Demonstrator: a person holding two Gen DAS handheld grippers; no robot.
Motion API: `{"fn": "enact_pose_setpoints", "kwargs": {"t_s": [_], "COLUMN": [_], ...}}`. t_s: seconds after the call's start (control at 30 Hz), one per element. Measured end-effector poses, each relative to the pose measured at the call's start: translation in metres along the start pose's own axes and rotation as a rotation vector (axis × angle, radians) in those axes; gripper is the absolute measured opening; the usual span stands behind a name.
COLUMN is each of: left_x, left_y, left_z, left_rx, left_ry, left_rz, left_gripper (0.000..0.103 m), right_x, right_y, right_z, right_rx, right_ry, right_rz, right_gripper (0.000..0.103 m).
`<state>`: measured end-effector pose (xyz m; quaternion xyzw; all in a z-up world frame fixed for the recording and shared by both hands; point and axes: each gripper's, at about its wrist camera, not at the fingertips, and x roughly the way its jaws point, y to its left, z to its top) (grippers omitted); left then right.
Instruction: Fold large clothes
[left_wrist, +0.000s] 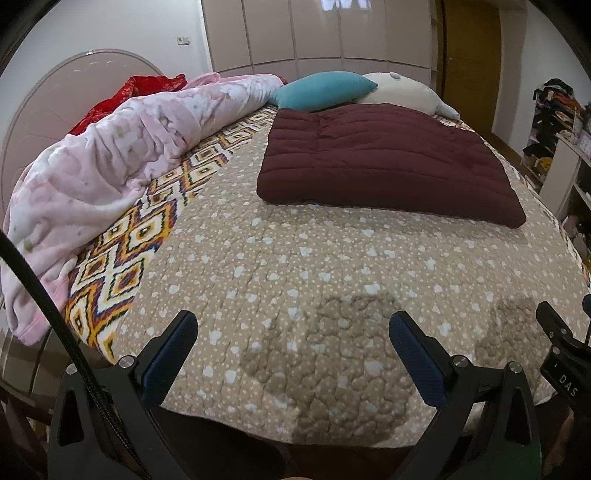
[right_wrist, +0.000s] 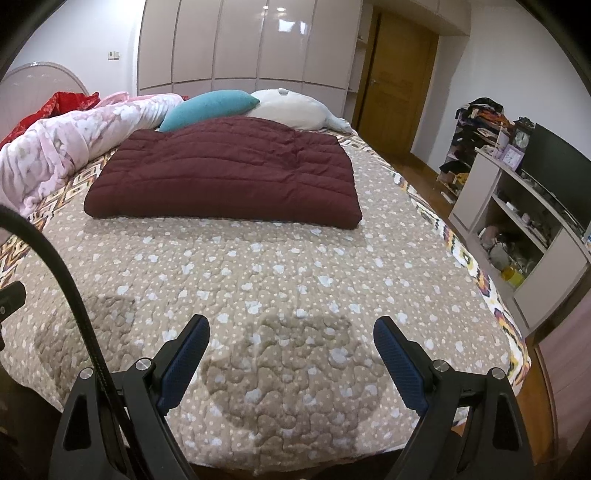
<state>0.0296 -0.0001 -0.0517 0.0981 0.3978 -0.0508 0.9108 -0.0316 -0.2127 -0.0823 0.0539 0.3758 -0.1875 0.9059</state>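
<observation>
With both the left gripper (left_wrist: 293, 356) and right gripper (right_wrist: 291, 360) held wide and empty above the bedspread (left_wrist: 295, 266), the folded maroon quilted garment (right_wrist: 225, 177), lying well apart at twelve o'clock, is judged best approached level at its near edge.

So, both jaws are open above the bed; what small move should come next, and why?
Probably nothing more than pulling back: the maroon quilted garment already lies as a neat folded rectangle on the bedspread, and the left gripper and right gripper both hover open and empty, well short of it.
</observation>
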Motion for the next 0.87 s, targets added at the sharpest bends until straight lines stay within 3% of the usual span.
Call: {"fn": "enact_pose_setpoints", "kwargs": {"t_s": [0.3, 0.53, 0.87], "left_x": [0.023, 0.046, 0.063], "left_y": [-0.003, 0.001, 0.004], "left_z": [0.017, 0.021, 0.025], "left_rx": [0.005, -0.025, -0.014], "left_ry": [0.029, 0.075, 0.076], "left_rz": [-0.003, -0.017, -0.022], "left_gripper": [0.103, 0.103, 0.103], "right_x": [0.014, 0.033, 0.053], "right_y": [0.007, 0.015, 0.028], "right_z": [0.020, 0.028, 0.032], "right_rx": [-0.028, -0.056, -0.079], "right_ry": [-0.012, 0.019, 0.061], "right_rz": [0.004, 0.013, 0.011], "right_gripper": [0.093, 0.093, 0.093]}}
